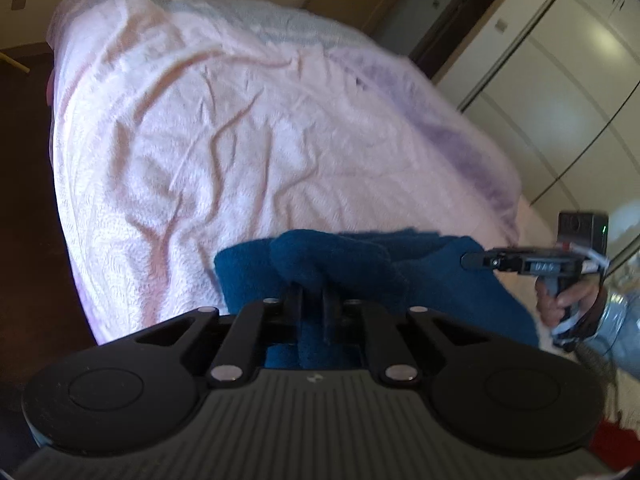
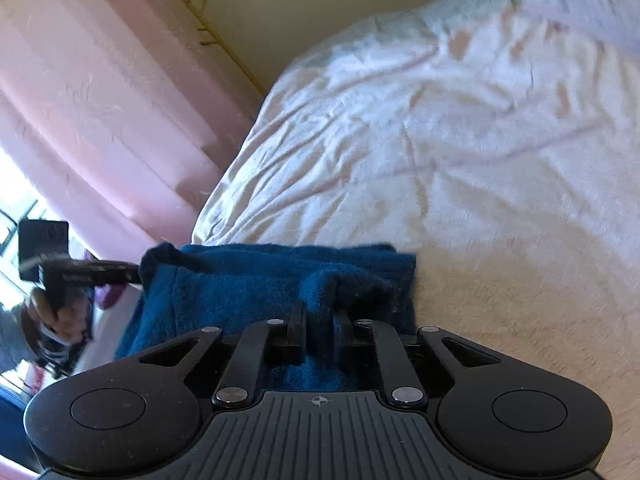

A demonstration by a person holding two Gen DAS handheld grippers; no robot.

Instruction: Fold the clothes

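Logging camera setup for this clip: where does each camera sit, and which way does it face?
Left wrist: on the left hand-held gripper, looking along its fingers over the blue cloth and bed toward the wardrobe; the person's right hand shows.
Right wrist: on the right hand-held gripper, facing the pink curtain; the left hand shows.
Shared: both see the cloth, the bed and the opposite gripper.

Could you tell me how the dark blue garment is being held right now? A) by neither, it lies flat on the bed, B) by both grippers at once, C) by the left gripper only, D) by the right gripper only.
B: the left gripper and the right gripper are each shut on a bunch of the blue garment, held between them over the pink bedspread.
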